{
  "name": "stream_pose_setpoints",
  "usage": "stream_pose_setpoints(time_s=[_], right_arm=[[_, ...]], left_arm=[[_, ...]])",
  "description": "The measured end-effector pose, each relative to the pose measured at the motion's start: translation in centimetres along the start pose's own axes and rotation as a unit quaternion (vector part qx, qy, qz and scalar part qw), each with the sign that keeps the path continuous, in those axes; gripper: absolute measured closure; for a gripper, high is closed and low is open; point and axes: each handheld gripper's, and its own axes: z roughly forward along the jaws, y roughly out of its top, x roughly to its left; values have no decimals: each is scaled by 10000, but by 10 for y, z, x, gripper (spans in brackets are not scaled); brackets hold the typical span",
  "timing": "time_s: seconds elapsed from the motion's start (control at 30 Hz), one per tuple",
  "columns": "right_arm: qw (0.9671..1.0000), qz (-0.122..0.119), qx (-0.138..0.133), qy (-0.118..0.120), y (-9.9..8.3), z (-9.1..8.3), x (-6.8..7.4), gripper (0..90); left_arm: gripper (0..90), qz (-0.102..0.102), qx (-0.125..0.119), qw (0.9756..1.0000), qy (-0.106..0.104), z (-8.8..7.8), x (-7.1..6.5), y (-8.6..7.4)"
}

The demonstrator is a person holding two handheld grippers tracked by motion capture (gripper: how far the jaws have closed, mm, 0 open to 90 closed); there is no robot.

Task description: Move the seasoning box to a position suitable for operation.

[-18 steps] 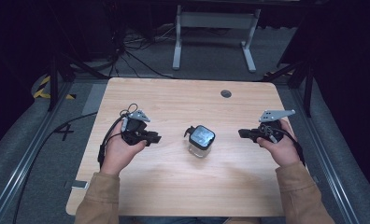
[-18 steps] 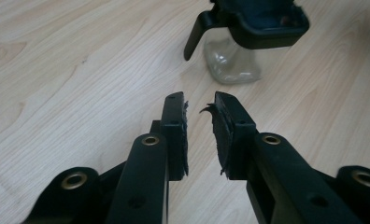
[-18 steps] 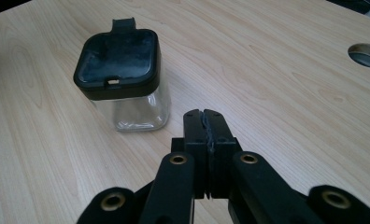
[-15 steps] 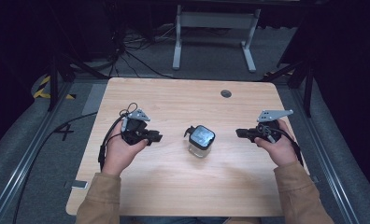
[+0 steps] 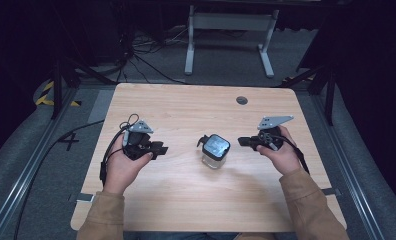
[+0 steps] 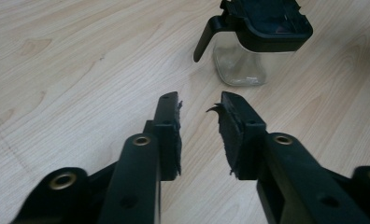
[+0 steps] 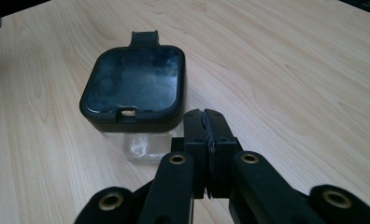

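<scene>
A small glass jar (image 5: pixel 215 150) with a black lid stands mid-frame on the tabletop (image 5: pixel 186 110). Left tool (image 5: pixel 158 149), centre-left, gapes open, empty. Right tool (image 5: pixel 242 142), centre-right, is pinched closed on nothing, near the jar.

A lidded jar (image 5: pixel 215 150) stands near the center of a table (image 5: pixel 186 102), with the left gripper (image 5: pixel 158 150) at its 9 o'clock and the right gripper (image 5: pixel 242 142) close at its 3 o'clock; a grommet hole (image 5: pixel 242 100) lies toward 1 o'clock.
</scene>
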Motion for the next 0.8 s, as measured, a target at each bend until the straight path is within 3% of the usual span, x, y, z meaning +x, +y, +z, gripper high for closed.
stream_pose_setpoints(time_s=[0.27,0.57,0.8], right_arm=[[9999,-41,141,61,-1,35,-4,891],[9997,-155,169,-3,-4,46,-6,852],[9996,-223,43,140,-5,51,-7,900]], left_arm=[[650,-113,71,9999,39,-1,0,-9],[600,-150,7,9999,20,0,1,-13],[577,-95,18,9999,58,2,3,-14]])
